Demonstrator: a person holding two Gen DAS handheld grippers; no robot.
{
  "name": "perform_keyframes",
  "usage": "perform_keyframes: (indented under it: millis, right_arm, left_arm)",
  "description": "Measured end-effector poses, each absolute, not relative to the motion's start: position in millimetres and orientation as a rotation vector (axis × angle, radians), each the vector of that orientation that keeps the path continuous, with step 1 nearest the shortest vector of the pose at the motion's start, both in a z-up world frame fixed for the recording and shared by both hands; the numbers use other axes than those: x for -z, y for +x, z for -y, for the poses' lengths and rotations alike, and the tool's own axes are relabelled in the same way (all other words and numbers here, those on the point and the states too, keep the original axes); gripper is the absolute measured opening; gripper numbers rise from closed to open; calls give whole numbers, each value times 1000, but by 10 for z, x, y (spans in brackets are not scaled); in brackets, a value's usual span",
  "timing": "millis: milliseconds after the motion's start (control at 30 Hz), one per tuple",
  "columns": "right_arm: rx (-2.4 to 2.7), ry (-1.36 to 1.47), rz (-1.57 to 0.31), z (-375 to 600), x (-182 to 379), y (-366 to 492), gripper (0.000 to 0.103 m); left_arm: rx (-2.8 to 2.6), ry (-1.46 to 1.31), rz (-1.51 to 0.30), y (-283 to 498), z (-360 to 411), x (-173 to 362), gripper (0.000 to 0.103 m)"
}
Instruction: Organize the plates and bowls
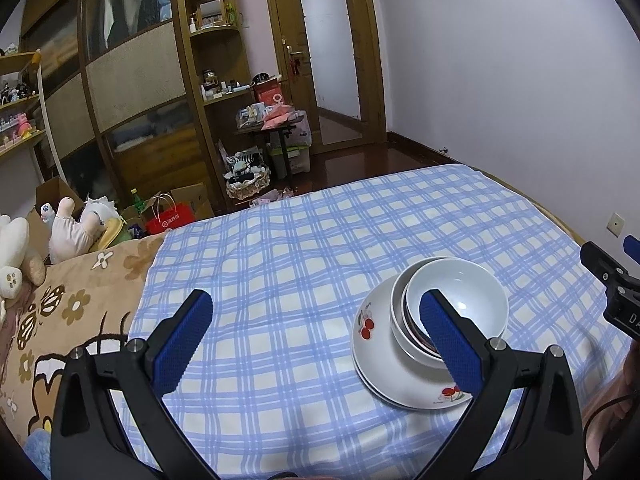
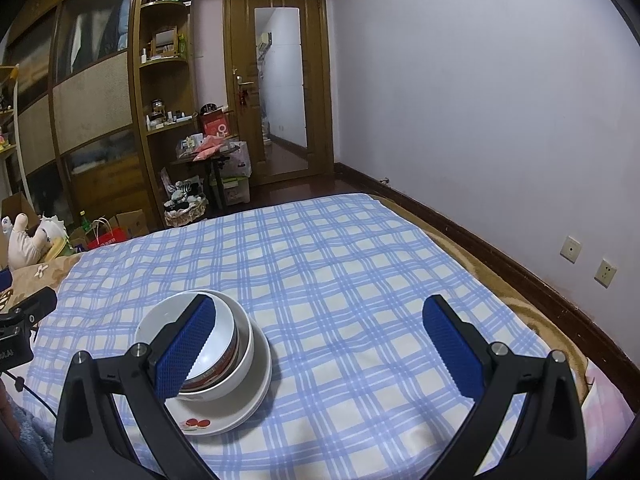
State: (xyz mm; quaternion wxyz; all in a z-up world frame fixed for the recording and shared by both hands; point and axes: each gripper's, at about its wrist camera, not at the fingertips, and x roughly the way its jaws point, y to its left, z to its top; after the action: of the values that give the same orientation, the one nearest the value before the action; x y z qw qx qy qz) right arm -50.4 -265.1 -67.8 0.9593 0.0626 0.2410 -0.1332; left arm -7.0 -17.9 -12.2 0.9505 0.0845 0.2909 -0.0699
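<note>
A stack of white bowls (image 1: 460,300) sits nested on white plates with cherry prints (image 1: 376,356) on the blue checked cloth (image 1: 280,280). The top bowl leans a little in the one below. My left gripper (image 1: 316,320) is open and empty, above the cloth, with its right finger in front of the stack. The stack also shows in the right wrist view (image 2: 228,332), on the plates (image 2: 248,404). My right gripper (image 2: 320,324) is open and empty, with its left finger in front of the bowls. Part of the right gripper (image 1: 612,280) shows at the left wrist view's right edge.
The cloth covers a bed that ends at a wall (image 2: 480,120) on the right. Stuffed toys (image 1: 76,224) and a brown patterned blanket (image 1: 60,320) lie on the left. Beyond the bed stand a wardrobe (image 1: 132,92), a cluttered small table (image 1: 272,120) and a door (image 1: 328,52).
</note>
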Motion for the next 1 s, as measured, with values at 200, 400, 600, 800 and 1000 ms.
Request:
perform_keyframes:
  millis: [200, 400, 600, 800, 1000]
  right_arm:
    - [268, 129, -492, 2656, 692, -500, 103]
    - [270, 128, -494, 2659, 709, -497, 103]
    - [267, 129, -495, 2657, 702, -495, 103]
    - [265, 126, -502, 2651, 743, -494, 103]
    - [263, 128, -502, 2649, 737, -491, 103]
  left_arm:
    - [143, 170, -591, -74, 177, 129, 102]
    - [144, 172, -589, -92, 160, 128, 102]
    - [143, 171, -590, -90, 166, 127, 102]
    - [146, 179, -597, -103, 170, 117, 102]
    - [146, 181, -601, -94, 178, 107, 102]
